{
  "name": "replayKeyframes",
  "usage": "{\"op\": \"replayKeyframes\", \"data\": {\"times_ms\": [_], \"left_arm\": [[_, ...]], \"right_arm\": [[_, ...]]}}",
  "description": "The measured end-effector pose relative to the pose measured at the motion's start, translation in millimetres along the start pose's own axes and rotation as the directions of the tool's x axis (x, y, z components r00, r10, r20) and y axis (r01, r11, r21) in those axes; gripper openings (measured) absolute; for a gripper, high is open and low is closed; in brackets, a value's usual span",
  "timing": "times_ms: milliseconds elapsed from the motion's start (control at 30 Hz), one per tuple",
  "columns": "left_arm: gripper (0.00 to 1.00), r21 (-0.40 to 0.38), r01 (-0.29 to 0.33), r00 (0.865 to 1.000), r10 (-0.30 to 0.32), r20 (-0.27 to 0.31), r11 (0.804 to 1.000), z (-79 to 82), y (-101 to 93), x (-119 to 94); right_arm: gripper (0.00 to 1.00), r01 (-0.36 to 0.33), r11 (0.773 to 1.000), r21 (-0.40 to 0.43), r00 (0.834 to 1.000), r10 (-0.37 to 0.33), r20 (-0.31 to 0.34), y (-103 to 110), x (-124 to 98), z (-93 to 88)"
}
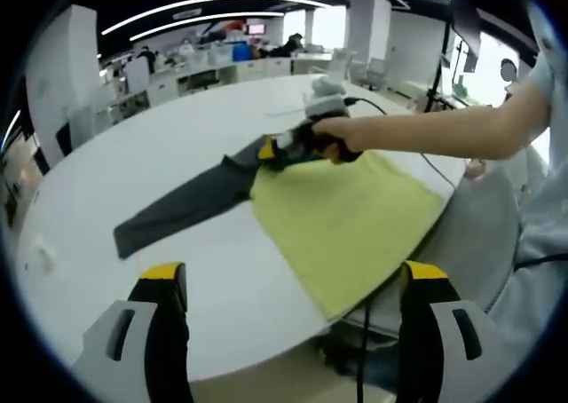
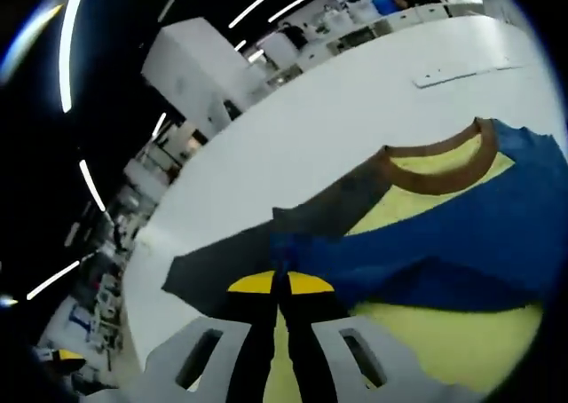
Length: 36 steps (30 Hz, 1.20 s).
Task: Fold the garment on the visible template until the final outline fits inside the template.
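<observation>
Your right gripper [image 2: 282, 283] pinches the garment [image 2: 461, 234] at lower centre over the yellow template [image 1: 346, 225]; your left gripper [image 1: 293, 283] hangs wide open, empty.

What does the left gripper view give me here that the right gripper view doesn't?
Left gripper view alone: the person's hand on the right gripper, the left gripper with jaws apart, and the table edge. Right gripper view alone: the garment's blue body and brown collar, with the jaws pinched together on the fabric. Both: the grey sleeve and yellow template on the white table.
</observation>
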<state>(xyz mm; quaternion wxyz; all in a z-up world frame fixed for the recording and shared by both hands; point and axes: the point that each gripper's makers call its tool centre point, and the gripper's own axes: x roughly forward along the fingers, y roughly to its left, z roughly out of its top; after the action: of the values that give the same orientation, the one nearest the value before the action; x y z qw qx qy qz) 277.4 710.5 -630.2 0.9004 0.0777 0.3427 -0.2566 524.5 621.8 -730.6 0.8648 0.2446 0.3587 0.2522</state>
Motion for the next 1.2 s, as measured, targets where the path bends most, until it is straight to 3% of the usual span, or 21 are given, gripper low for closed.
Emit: {"op": "replayKeyframes", "data": {"times_ms": [233,400,500,700,767,900,933,1000,1100,1167,1200], "left_arm": [[0.97,-0.004,-0.004,1.000,0.004,0.002,1.000,-1.3,2.3,-1.2],[0.97,-0.003,-0.003,1.000,0.003,-0.001,1.000,-2.3,2.2,-0.9],[0.97,-0.001,-0.003,1.000,0.003,0.001,1.000,-1.4,2.1,-1.2],[0.97,0.001,-0.004,1.000,0.004,0.002,1.000,-0.6,2.3,-1.6],[0.96,-0.001,-0.003,1.000,0.003,0.002,1.000,-0.7,1.6,-1.6],[0.96,-0.001,-0.004,1.000,0.004,-0.002,1.000,-1.3,1.7,-0.5],[0.96,0.000,-0.004,1.000,0.004,-0.002,1.000,-1.1,1.8,-0.3],[0.96,0.000,-0.003,1.000,0.003,0.003,1.000,0.6,1.5,0.2],[0.96,0.004,-0.001,1.000,0.001,0.003,1.000,1.8,0.6,0.6],[0.96,0.005,0.001,1.000,-0.001,0.002,1.000,2.0,0.2,1.0],[0.96,0.006,0.002,1.000,-0.002,0.001,1.000,2.0,0.0,1.0]], "right_arm": [[0.02,-0.024,1.000,0.001,0.999,0.025,-0.023,9.0,4.6,-18.6],[0.02,-0.048,0.999,-0.025,0.998,0.047,-0.041,14.5,5.2,-22.0],[0.06,-0.029,0.994,-0.103,1.000,0.028,-0.011,10.7,4.2,-14.9],[0.10,-0.009,0.986,-0.169,1.000,0.007,-0.009,0.2,-0.3,-4.1],[0.12,0.011,0.957,-0.290,1.000,-0.013,-0.006,-6.7,-3.8,1.6],[0.16,-0.025,0.862,-0.507,0.998,-0.011,-0.067,-9.2,-10.6,-6.5],[0.17,-0.037,0.848,-0.528,0.997,-0.006,-0.080,-8.6,-11.5,-9.1],[0.20,-0.076,0.796,-0.601,0.996,0.030,-0.086,-3.0,-12.3,-12.4],[0.22,-0.119,0.701,-0.704,0.991,0.044,-0.124,3.6,-15.6,-25.6],[0.23,-0.128,0.661,-0.739,0.990,0.037,-0.138,3.7,-14.8,-29.8],[0.25,-0.125,0.655,-0.745,0.990,0.034,-0.136,3.3,-14.4,-29.8]]}}
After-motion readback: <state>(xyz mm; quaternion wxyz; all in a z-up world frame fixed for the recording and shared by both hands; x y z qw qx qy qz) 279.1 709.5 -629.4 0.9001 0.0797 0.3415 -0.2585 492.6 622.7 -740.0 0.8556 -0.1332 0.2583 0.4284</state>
